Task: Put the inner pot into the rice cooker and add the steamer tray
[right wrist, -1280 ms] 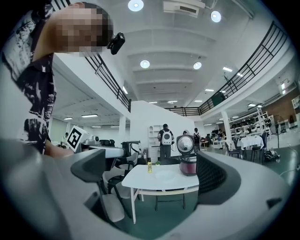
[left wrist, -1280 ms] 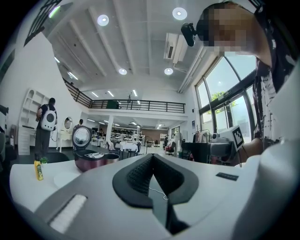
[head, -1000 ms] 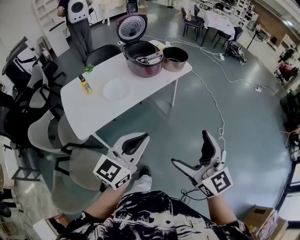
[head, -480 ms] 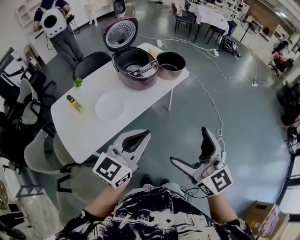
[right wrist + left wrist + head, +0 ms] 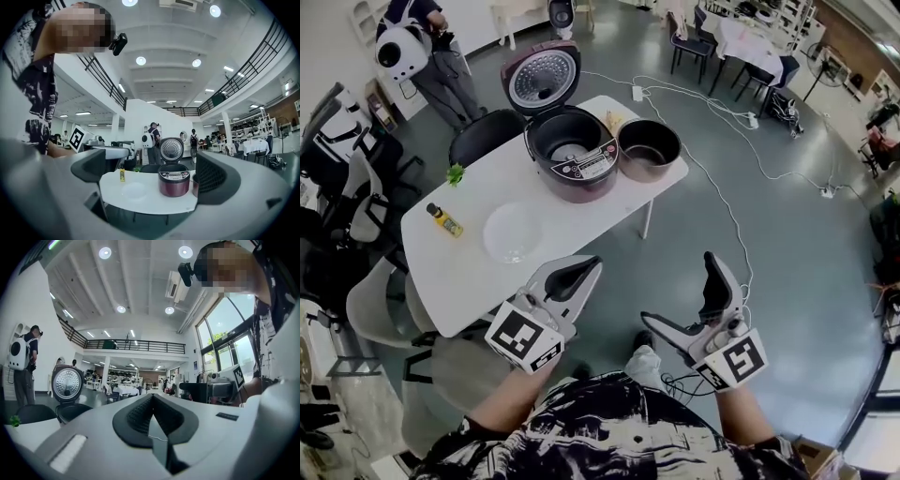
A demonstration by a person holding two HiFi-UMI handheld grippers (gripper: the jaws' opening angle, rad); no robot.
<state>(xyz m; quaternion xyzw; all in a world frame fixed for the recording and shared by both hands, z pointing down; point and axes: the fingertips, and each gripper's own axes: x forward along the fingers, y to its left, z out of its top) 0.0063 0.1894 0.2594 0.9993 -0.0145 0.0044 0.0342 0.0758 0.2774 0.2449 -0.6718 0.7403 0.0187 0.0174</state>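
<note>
White table [image 5: 473, 272] bears rice cooker [image 5: 575, 153], inner pot [image 5: 649, 148], tray [image 5: 512, 232], bottle [image 5: 444, 220]

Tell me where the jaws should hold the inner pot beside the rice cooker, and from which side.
Grip the inner pot by its rim, coming from above on its right side. It stands upright with an open mouth, so one jaw can go inside the wall. The rice cooker stands close on its left, so that side looks crowded.
</note>
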